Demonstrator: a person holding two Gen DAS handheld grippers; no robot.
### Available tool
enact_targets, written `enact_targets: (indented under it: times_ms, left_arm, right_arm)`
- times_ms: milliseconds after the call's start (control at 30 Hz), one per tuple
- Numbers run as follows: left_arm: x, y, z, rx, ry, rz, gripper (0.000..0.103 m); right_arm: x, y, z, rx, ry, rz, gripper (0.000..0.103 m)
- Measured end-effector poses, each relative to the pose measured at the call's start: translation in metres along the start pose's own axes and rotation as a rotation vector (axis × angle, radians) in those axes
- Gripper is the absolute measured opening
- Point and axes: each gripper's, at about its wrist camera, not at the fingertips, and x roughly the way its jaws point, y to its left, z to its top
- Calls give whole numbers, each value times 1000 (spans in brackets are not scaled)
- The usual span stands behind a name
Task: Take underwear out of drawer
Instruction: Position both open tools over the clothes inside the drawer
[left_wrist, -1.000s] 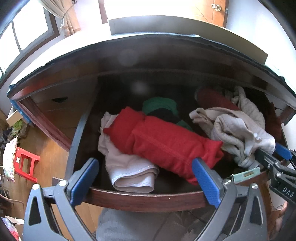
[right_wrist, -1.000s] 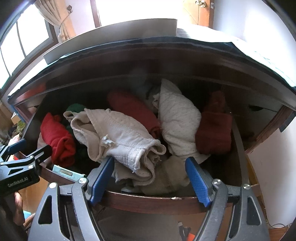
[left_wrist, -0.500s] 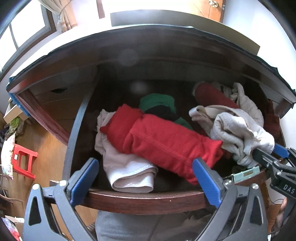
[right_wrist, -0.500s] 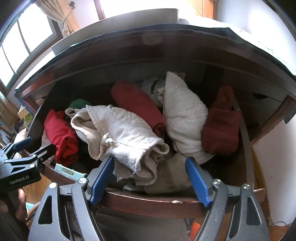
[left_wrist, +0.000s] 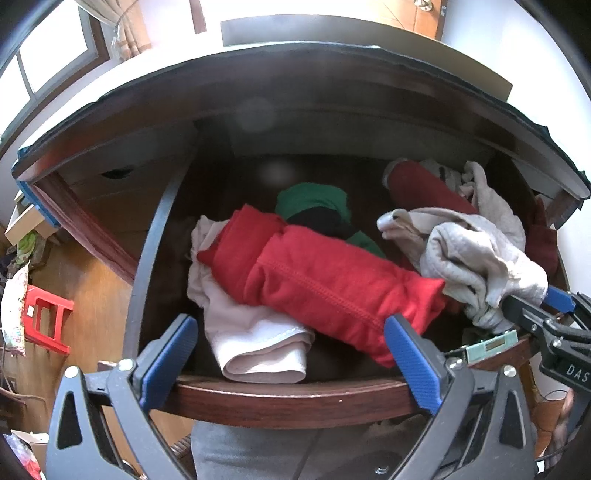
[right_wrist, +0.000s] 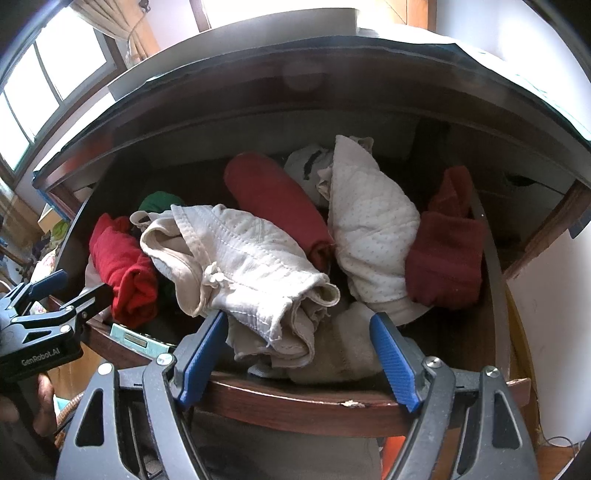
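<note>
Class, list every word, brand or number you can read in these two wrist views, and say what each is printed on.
"GenRobot.AI": white print on the black body of the left gripper, seen from the right wrist.
"DAS", cut off by the picture's edge: white print on the black body of the right gripper, seen from the left wrist.
No readable text on the clothes or the drawer.

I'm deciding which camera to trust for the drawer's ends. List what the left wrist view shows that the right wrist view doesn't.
Left wrist only: a red plastic stool on the floor.
Right wrist only: a dotted white folded garment and a dark red one at the drawer's right end.
Both: the open drawer, the bright red roll, the crumpled beige underwear, both grippers open.
</note>
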Motion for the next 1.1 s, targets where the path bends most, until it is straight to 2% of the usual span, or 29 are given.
enact_targets:
  times_ms: [633,1100]
  left_arm:
    - [1,-1,2,-3,6,14,102]
    - [0,0,2,-10,2,0,103]
  right_arm:
    - [2,5,3,-3,25,-5,80]
    - [0,-2,3,3,13,13,81]
